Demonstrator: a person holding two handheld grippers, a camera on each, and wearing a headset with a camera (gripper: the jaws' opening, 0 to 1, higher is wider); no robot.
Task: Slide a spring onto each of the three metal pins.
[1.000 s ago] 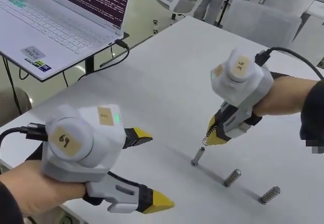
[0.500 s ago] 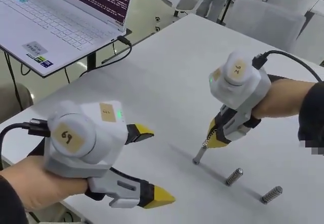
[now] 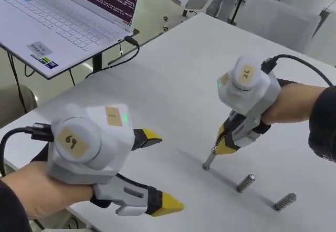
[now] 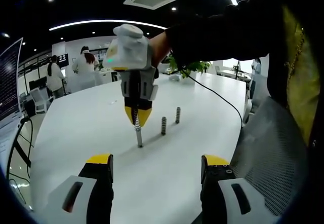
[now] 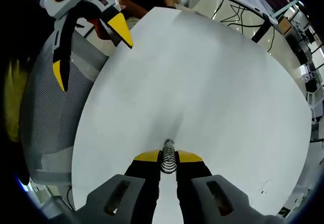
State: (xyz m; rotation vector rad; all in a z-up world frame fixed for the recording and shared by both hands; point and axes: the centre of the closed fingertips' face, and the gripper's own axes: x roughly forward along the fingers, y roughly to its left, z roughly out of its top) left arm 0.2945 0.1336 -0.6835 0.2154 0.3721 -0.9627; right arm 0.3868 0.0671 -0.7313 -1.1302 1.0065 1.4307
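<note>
White tabletop (image 3: 173, 80): your right gripper (image 3: 223, 149) pinches a spring (image 5: 168, 160), pin (image 3: 208, 162) at its 7 o'clock, overlap unclear. Your left gripper (image 3: 165, 170) gapes empty.

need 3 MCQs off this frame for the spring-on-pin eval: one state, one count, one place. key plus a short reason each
1. The left gripper is:
A. open and empty
B. shut on a spring
C. shut on a pin

2. How many pins already carry a spring?
A. none
B. two
C. three

3. The spring in the right gripper is:
A. at the tip of the bare pin
B. passed over to the left gripper
C. lying loose beside the pins

Key:
1 A: its jaws stand wide apart with nothing between them.
2 B: the sprung pins number two, in line with the bare one.
3 A: the right gripper's jaws are shut on the spring, whose lower end meets that pin's top.
</note>
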